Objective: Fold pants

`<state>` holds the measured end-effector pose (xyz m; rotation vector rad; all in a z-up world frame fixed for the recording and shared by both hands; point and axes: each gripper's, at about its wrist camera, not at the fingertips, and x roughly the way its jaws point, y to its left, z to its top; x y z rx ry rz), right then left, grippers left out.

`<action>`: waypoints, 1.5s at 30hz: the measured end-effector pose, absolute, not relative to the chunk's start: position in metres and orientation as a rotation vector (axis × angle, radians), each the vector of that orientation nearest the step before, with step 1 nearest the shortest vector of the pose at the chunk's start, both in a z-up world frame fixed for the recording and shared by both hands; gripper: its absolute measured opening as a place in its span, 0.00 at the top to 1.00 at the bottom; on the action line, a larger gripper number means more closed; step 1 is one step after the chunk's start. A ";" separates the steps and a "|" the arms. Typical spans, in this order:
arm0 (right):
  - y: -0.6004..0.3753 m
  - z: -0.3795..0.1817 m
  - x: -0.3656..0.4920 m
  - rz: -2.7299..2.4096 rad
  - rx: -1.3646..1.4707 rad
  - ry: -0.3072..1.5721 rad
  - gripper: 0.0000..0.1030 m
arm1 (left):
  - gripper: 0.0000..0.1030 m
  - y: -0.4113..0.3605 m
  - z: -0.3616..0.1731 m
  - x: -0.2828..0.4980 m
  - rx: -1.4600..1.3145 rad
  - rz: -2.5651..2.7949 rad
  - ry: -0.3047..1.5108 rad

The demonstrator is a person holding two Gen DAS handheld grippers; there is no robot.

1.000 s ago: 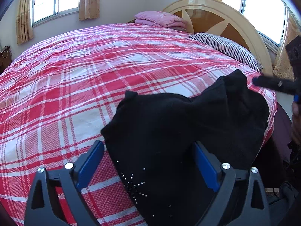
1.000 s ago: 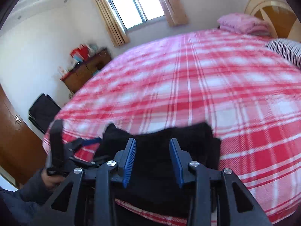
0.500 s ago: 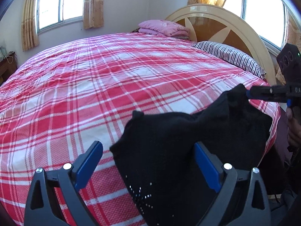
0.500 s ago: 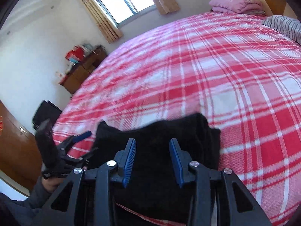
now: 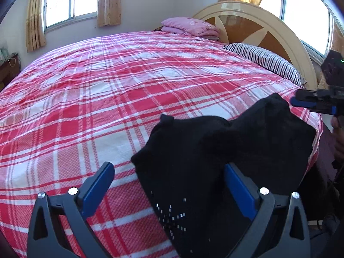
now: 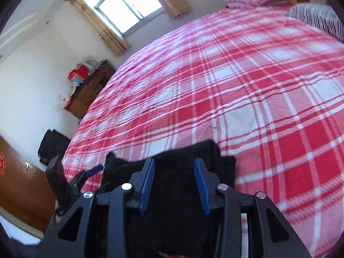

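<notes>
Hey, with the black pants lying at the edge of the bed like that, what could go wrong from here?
The black pants lie bunched at the bed's near edge, so they may slide off. The left gripper is wide open with only one finger over the fabric, so closing might catch a single layer. The folded pile may skew.

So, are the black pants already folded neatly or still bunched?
Still bunched: the black pants lie rumpled in an uneven heap at the edge of the plaid bed.

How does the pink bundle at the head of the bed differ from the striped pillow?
The pink bundle is pink; the striped pillow is white with dark stripes. The pink bundle is folded in stacked layers; the striped pillow lies as one flat piece. Both rest on the plaid bedspread by the headboard.
</notes>
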<state>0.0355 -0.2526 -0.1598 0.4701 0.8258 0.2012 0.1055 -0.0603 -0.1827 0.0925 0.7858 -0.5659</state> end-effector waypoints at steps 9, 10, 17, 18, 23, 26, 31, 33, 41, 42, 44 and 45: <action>-0.260 -0.187 0.000 0.227 0.475 0.865 0.55 | 0.00 -0.064 -0.190 0.104 0.090 -0.580 0.814; -0.260 -0.179 -0.002 0.233 0.463 0.830 0.55 | 0.00 -0.063 -0.189 0.104 0.089 -0.581 0.810; -0.276 -0.167 -0.008 0.087 0.377 0.814 0.54 | 0.00 -0.067 -0.190 0.099 0.078 -0.618 0.836; -0.280 -0.173 -0.005 0.056 0.376 0.837 0.54 | 0.00 -0.070 -0.191 0.098 0.080 -0.631 0.839; -0.290 -0.191 0.005 0.048 0.387 0.873 0.54 | 0.00 -0.075 -0.197 0.099 0.067 -0.676 0.878; -0.289 -0.193 0.013 0.062 0.400 0.882 0.54 | 0.00 -0.070 -0.203 0.105 0.001 -0.706 0.906; -0.286 -0.200 0.028 0.101 0.416 0.897 0.54 | 0.00 -0.072 -0.204 0.107 -0.022 -0.727 0.889; -0.284 -0.202 0.033 0.102 0.413 0.903 0.54 | 0.00 -0.070 -0.205 0.109 -0.038 -0.738 0.885; -0.273 -0.208 0.042 0.139 0.421 0.927 0.54 | 0.00 -0.061 -0.205 0.113 -0.121 -0.778 0.877; -0.274 -0.208 0.041 0.145 0.438 0.921 0.57 | 0.04 -0.057 -0.205 0.115 -0.147 -0.783 0.876; -0.279 -0.209 0.040 0.171 0.478 0.916 0.64 | 0.17 -0.050 -0.205 0.117 -0.176 -0.771 0.872; -0.282 -0.209 0.037 0.180 0.502 0.908 0.67 | 0.28 -0.046 -0.206 0.118 -0.183 -0.770 0.870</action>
